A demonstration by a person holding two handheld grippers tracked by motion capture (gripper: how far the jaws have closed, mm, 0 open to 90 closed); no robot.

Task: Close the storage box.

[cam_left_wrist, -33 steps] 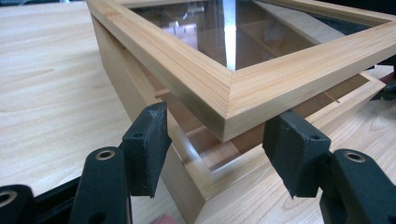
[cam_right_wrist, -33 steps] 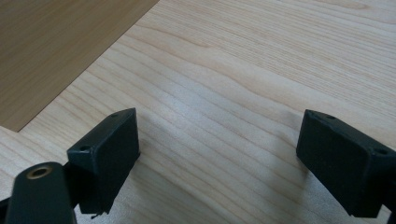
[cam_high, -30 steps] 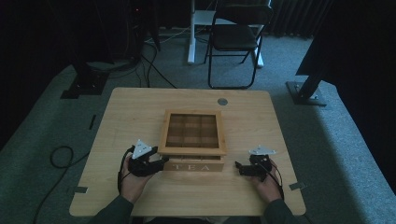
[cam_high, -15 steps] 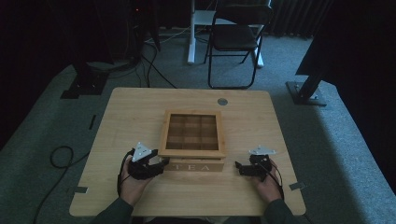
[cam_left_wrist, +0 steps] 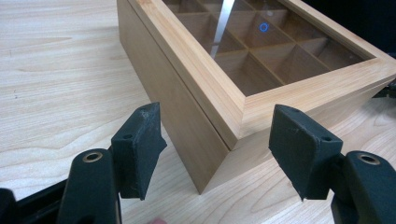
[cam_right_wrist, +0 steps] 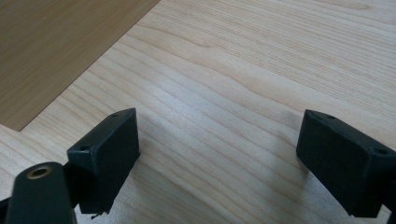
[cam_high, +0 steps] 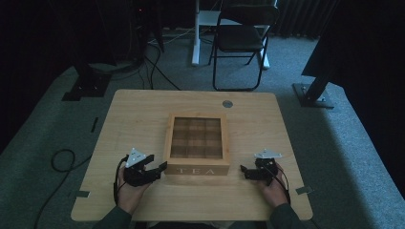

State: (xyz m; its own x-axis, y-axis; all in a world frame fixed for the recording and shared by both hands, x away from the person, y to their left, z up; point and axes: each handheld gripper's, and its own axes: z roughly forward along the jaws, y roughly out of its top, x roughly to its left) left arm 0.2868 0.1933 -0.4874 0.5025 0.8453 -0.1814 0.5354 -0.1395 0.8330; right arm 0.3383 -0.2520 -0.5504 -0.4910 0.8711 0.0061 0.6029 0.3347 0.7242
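Flanking the wooden tea box [cam_high: 197,143] on the table [cam_high: 133,114], the two pairs of tongs sit at its front corners, and the coming move turns on that layout. The box lies ahead of the person, its front face lettered TEA toward them, its slightly longer axis running away from them. The left tongs [cam_high: 160,169] are the nearer pair: their tips are just beside the front left corner, and in the left gripper view that corner [cam_left_wrist: 219,154] stands between the spread jaws, which are wide open and grip nothing. The right tongs [cam_high: 243,170] rest on the table a little apart from the front right corner, also wide open and empty; in the right gripper view the box side [cam_right_wrist: 56,46] lies ahead and to the left of the jaws. Count: one tea box with a glazed lid over a three-by-three grid of nine compartments, apparently empty; two pairs of tongs; one small round insert [cam_high: 228,103] in the table beyond the box.
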